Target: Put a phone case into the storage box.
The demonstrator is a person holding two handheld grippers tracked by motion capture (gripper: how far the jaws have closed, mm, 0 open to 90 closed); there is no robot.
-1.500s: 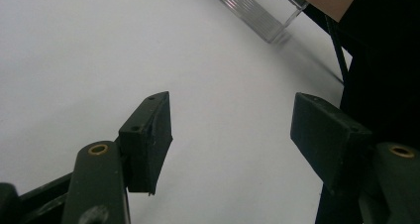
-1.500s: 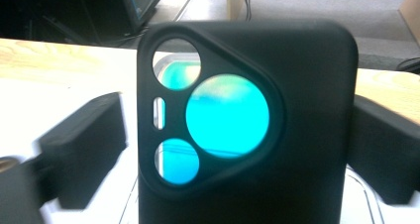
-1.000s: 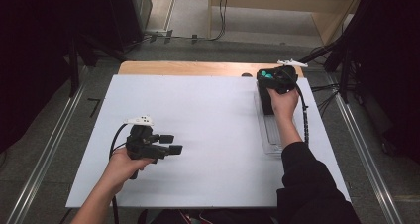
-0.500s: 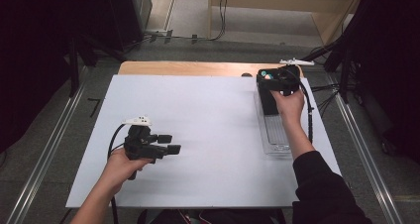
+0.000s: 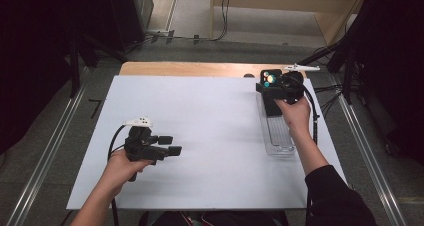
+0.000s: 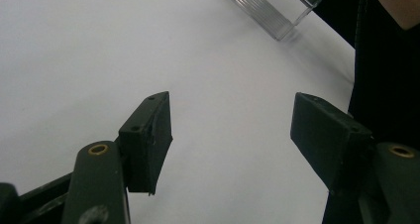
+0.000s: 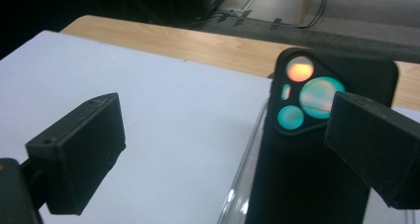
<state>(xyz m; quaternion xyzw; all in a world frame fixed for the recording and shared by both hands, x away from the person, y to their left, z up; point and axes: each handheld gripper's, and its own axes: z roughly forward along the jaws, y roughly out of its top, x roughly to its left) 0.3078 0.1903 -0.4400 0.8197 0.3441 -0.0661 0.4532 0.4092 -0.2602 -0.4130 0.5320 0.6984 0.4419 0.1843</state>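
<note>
A black phone (image 5: pixel 270 88) with round camera lenses stands tilted, its lens end raised, at the far end of a clear plastic tray (image 5: pixel 280 138) on the right of the white table top (image 5: pixel 220 131). My right gripper (image 5: pixel 280 85) hovers at the phone, open. In the right gripper view the phone (image 7: pixel 302 149) rises just behind the right jaw, and the left jaw stands far off it, so the right gripper (image 7: pixel 223 144) grips nothing. My left gripper (image 5: pixel 171 144) rests low at the left, open and empty; its view shows the left gripper (image 6: pixel 233 135) over bare white table.
A strip of wooden table edge (image 5: pixel 190 68) runs beyond the white top. The tray's near end (image 6: pixel 277 11) lies ahead of the left gripper. Cables and dark stands crowd the floor at the far right (image 5: pixel 340 81). A dark sleeve (image 6: pixel 386 75) borders the left gripper view.
My right hand has lifted and drawn a little to the right, uncovering more of the clear tray. The left hand has stayed where it was.
</note>
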